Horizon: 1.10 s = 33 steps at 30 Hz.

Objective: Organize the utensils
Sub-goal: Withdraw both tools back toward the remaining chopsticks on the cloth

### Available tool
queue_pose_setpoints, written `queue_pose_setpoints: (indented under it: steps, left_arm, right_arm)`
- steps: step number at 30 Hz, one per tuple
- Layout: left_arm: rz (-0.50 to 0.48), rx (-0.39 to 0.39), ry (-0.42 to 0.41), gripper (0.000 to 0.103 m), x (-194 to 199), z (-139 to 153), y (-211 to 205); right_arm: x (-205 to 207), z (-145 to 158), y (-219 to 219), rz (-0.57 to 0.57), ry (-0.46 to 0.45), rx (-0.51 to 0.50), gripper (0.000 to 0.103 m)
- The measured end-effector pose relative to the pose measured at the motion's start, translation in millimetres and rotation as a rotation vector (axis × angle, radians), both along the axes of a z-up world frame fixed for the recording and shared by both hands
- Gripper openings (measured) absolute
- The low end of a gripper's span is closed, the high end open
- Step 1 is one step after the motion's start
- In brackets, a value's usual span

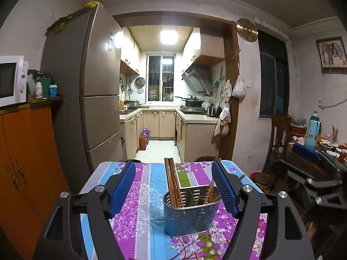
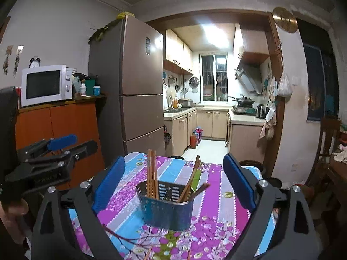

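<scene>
A shiny metal utensil holder (image 1: 188, 214) (image 2: 167, 212) stands on a small table with a purple and blue floral cloth (image 1: 141, 195) (image 2: 216, 195). Brown chopsticks (image 1: 172, 184) (image 2: 151, 173) stand upright in its left compartment. Wooden-handled utensils (image 1: 209, 191) (image 2: 190, 182) lean in its right one. My left gripper (image 1: 173, 166) is open, with the holder low between its blue pads and nearer the right pad, not touched. My right gripper (image 2: 174, 160) is open wide behind the holder with nothing between its pads. Each gripper also shows at the other view's edge, the right gripper (image 1: 308, 153) and the left gripper (image 2: 63, 143).
A tall brown fridge (image 1: 95, 91) and an orange cabinet (image 2: 65, 125) with a white microwave (image 2: 45, 84) stand to the left. Straight ahead lies a kitchen doorway. At the right, a cluttered table carries a blue flask (image 1: 312, 130), beside a wooden chair (image 1: 279, 134). A hand (image 2: 13, 212) holds the left gripper.
</scene>
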<state>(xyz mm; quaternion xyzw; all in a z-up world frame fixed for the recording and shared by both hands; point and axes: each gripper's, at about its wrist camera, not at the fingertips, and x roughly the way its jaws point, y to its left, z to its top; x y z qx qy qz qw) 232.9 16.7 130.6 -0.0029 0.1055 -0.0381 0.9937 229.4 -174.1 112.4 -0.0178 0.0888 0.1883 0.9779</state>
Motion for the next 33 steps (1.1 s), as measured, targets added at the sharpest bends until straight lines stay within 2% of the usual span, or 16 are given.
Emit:
queue_pose_setpoints:
  steps: [5, 10, 20, 25, 29, 30, 33]
  left_arm:
    - [-0.016, 0.016, -0.023, 0.076, -38.2, -10.1, -5.4]
    - [-0.037, -0.003, -0.017, 0.076, -71.2, -23.4, -5.2]
    - [-0.071, 0.006, 0.001, 0.077, -124.9, -63.8, -7.8]
    - [-0.073, 0.048, -0.005, 0.08, -145.4, -101.4, -15.5]
    - [-0.077, 0.051, 0.046, 0.081, -147.3, -140.7, -16.6]
    - [-0.077, 0.05, 0.059, 0.081, -147.1, -149.2, -16.3]
    - [-0.093, 0.054, 0.106, 0.081, -147.8, -181.1, -21.4]
  right_arm:
    - [-36.0, -12.9, -2.3, -0.006, -0.013, -0.012, 0.091]
    - [-69.6, -26.4, -7.9, -0.021, -0.02, -0.007, 0.091]
    - [-117.4, -61.1, -23.4, -0.034, 0.023, -0.006, 0.092]
    - [-137.0, -89.8, -33.7, -0.016, 0.06, 0.019, 0.092]
    - [-149.9, -121.4, -39.0, 0.001, 0.089, 0.018, 0.092]
    - [-152.8, -132.1, -39.7, 0.004, 0.099, 0.012, 0.089]
    - [-158.0, -160.9, -41.0, 0.001, 0.133, -0.007, 0.063]
